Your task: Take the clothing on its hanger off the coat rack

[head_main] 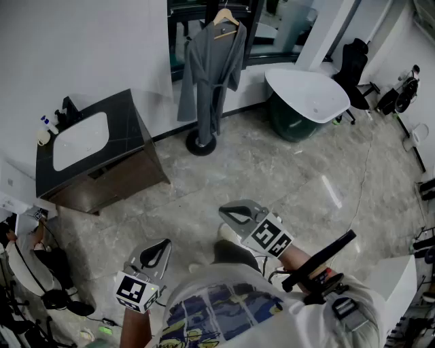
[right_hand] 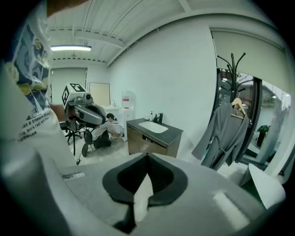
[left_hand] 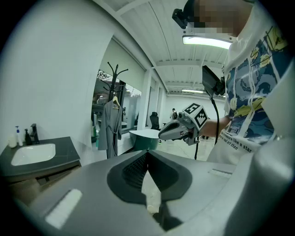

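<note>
A long grey robe point(head_main: 211, 75) hangs on a wooden hanger point(head_main: 225, 20) from a black coat rack, whose round base point(head_main: 201, 144) stands on the stone floor far ahead. Both grippers are held low, close to the person's body and well short of the robe. My left gripper point(head_main: 162, 246) is shut and empty, and so is my right gripper point(head_main: 231, 215). In the left gripper view the robe point(left_hand: 110, 129) shows at left of the shut jaws point(left_hand: 147, 154). In the right gripper view the robe point(right_hand: 226, 138) hangs at right, beyond the shut jaws point(right_hand: 147, 159).
A dark vanity with a white sink point(head_main: 81, 139) stands left of the rack. A white bathtub point(head_main: 309, 95) sits to its right, with a black chair point(head_main: 353, 64) behind. A person crouches at the lower left point(head_main: 41, 258). Open stone floor lies between me and the rack.
</note>
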Demonstrator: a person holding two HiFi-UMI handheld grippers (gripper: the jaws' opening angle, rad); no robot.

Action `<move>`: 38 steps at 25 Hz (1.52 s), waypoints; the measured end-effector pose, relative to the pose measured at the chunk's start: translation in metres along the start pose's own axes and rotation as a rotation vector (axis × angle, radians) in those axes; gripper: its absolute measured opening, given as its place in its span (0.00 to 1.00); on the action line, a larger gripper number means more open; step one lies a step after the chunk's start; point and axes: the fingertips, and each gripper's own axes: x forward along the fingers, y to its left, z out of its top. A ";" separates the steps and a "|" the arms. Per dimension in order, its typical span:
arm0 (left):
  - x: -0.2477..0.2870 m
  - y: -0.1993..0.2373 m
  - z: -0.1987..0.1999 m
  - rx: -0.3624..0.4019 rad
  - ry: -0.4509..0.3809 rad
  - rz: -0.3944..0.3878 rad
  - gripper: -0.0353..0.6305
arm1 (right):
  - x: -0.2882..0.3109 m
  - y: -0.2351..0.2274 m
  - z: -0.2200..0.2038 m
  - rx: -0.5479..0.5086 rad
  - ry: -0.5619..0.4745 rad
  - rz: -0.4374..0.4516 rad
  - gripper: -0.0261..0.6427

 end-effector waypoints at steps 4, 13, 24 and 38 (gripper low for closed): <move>0.041 0.002 0.012 0.009 0.004 -0.026 0.06 | -0.005 -0.035 -0.007 0.010 -0.016 -0.015 0.04; 0.158 0.035 0.066 0.023 0.005 -0.036 0.13 | -0.031 -0.154 -0.017 0.071 -0.108 -0.081 0.13; 0.296 0.149 0.174 0.103 -0.036 0.064 0.25 | -0.076 -0.273 -0.074 0.171 -0.084 -0.173 0.22; 0.485 0.356 0.337 0.274 0.033 0.129 0.44 | -0.087 -0.396 -0.085 0.321 -0.061 -0.473 0.22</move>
